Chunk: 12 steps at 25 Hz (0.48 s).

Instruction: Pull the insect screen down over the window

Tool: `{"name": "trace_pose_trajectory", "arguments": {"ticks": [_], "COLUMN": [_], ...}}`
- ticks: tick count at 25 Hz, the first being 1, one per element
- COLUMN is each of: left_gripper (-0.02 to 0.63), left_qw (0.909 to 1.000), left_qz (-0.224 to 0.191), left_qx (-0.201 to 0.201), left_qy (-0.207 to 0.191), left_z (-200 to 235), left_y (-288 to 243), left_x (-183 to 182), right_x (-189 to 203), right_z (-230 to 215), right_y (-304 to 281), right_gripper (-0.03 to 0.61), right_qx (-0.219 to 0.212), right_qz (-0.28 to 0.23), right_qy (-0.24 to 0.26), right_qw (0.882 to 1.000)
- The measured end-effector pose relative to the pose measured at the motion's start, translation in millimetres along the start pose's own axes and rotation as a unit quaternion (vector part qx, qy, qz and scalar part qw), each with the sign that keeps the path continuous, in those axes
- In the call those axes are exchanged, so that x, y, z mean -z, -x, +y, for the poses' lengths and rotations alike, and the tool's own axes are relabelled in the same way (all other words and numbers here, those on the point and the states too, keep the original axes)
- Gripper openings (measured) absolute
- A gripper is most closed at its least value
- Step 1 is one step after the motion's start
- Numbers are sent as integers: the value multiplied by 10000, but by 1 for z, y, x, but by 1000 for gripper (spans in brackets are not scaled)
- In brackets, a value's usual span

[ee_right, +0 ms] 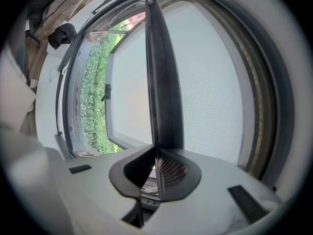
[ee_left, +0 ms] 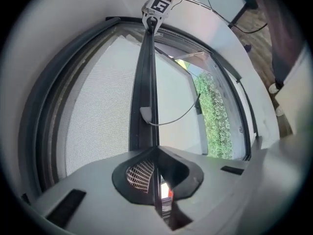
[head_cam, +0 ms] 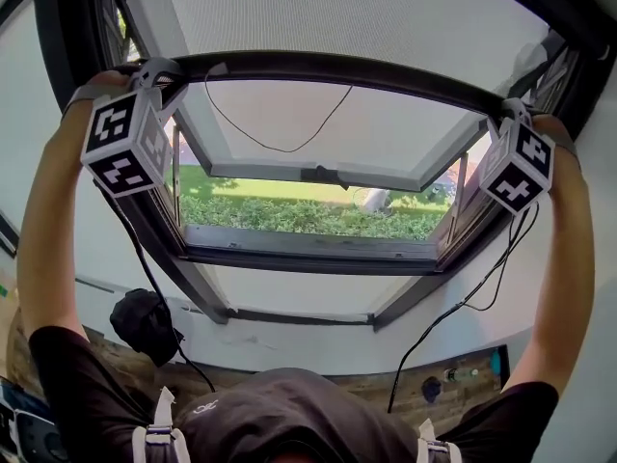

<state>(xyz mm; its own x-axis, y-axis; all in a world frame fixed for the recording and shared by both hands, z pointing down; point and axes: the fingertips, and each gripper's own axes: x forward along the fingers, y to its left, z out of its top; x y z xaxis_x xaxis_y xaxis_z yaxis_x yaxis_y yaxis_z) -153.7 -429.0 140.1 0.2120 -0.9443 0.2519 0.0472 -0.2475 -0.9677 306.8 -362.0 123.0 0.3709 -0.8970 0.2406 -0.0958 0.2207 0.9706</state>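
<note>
Screen: the fine grey mesh insect screen [head_cam: 337, 13] covers the upper part of the roof window opening. Its lower edge lies above the open sash.
Pull bar: a dark, flat pull bar [head_cam: 337, 68] runs along the mesh's lower edge and spans the opening from side to side.
Left gripper: the pale grey hand-held left gripper [head_cam: 178, 83] sits at the pull bar's left end. In the left gripper view its jaws [ee_left: 155, 151] are pressed together on the bar's thin edge, with the mesh [ee_left: 98, 106] to one side.
Right gripper: the matching right gripper [head_cam: 503, 114] sits at the bar's right end. In the right gripper view its jaws [ee_right: 155, 153] are likewise pinched on the bar [ee_right: 164, 82].
Alignment: in each gripper view the bar runs straight away from the jaws to the opposite gripper.
Cord: a thin black cord [head_cam: 270, 143] hangs in a loop below the bar.
Sash: the grey-framed glazed sash [head_cam: 318, 174] is swung open outward, with a green hedge [head_cam: 308, 215] visible beneath it.
Frame: a dark window frame [head_cam: 308, 249] is set in a white sloping wall.
Markings: there are black-and-white square markers on each gripper's cube [head_cam: 125, 143]. A small pale print on the person's dark top [head_cam: 204, 408] is too small to read.
</note>
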Motion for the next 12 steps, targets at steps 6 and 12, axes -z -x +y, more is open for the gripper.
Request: {"name": "trace_pose_trajectory", "arguments": {"ticks": [6, 12], "left_gripper": [25, 32], "left_qw": [9997, 9970], "left_qz": [-38, 210], "left_qx": [196, 520], "left_qy": [-109, -533], "left_z": [-61, -134], "left_y": [-15, -31], "left_x": [-4, -3], "right_x": [1, 0], "right_z": [61, 136], "right_y": [-13, -32], "right_gripper": [26, 26], "right_qx": [-214, -628], "right_qz": [36, 135], "right_qy": [97, 262], "right_qw": [9997, 9976]}}
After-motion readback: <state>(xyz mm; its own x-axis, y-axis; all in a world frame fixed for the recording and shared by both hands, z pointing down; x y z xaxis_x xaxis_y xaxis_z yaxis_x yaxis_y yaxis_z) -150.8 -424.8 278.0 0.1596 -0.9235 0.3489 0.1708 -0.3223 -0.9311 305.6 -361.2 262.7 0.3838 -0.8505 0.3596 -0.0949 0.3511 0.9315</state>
